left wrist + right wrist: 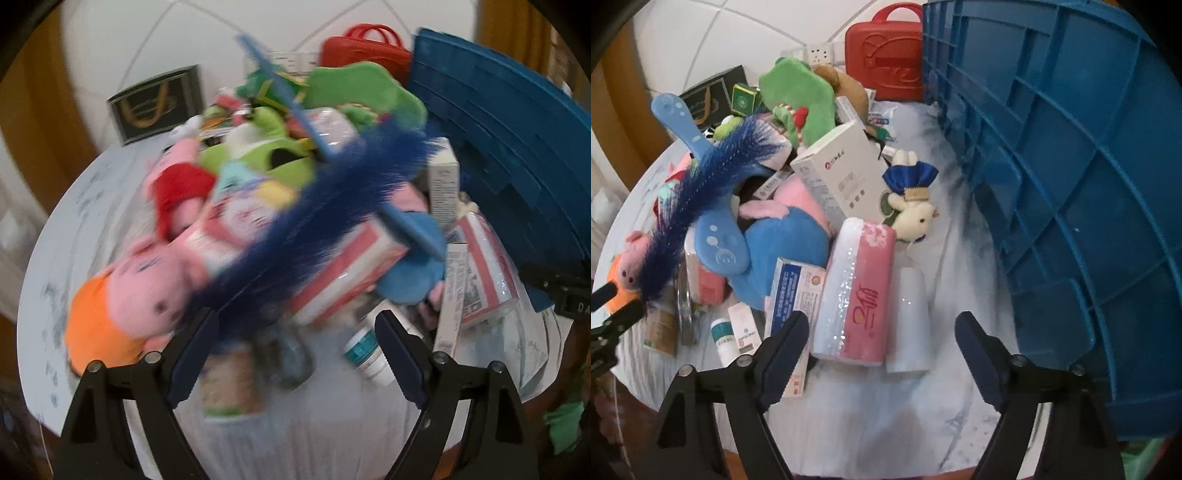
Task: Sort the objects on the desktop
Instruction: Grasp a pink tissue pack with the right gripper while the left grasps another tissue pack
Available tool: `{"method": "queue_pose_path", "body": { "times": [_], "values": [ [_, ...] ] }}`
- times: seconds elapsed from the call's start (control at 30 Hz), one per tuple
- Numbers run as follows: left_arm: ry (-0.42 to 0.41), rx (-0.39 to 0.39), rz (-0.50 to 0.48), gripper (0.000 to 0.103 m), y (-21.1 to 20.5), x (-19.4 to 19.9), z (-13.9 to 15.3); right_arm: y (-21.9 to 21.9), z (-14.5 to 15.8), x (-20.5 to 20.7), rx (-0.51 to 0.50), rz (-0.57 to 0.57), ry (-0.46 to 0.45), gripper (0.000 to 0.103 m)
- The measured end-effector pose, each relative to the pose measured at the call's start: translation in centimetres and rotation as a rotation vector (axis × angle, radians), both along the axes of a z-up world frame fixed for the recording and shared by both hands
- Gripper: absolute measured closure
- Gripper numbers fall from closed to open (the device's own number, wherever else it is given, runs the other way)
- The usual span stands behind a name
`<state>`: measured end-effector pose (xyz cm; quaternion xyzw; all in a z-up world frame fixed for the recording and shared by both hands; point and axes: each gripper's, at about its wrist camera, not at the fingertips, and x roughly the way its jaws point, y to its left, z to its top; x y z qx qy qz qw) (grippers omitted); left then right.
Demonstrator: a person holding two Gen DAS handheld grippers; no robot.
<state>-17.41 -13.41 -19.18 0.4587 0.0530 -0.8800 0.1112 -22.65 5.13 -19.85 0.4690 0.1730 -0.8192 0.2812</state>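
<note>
Little here reads clearly to me: the pink tissue pack (855, 291) just ahead of my right tool carries large red brush-style Chinese characters, but I cannot make out which ones. The white box (846, 177) leaning on the pile has a small red round logo followed by grey Chinese characters too small to read, and the blue-and-white medicine box (796, 291) has lines of white print on its blue panel that stay illegible. The red case (886, 62) at the back bears only an embossed emblem, no letters I can read.
</note>
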Motion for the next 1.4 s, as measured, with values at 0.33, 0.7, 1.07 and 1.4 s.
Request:
{"method": "queue_pose_path", "body": {
  "times": [0.33, 0.7, 1.07, 1.4],
  "values": [
    [-0.028, -0.088, -0.029, 0.016, 3.0, -5.8, -2.8, -0.2, -2.3, -2.2, 0.009, -0.018, -0.060, 0.022],
    [0.005, 0.000, 0.017, 0.035, 1.4, -8.5, -3.6, -3.2, -4.8, -3.5, 0.022, 0.034, -0.134, 0.023],
    [0.045, -0.028, 0.032, 0.054, 1.2, -6.3, -0.7, -3.7, -4.7, -3.4, 0.028, 0.037, -0.109, 0.053],
    [0.197, -0.047, 0.053, 0.057, 1.3, -3.8, 5.7, -2.9, 1.8, -2.0, -0.047, 0.065, 0.043, 0.054]
  ]
}}
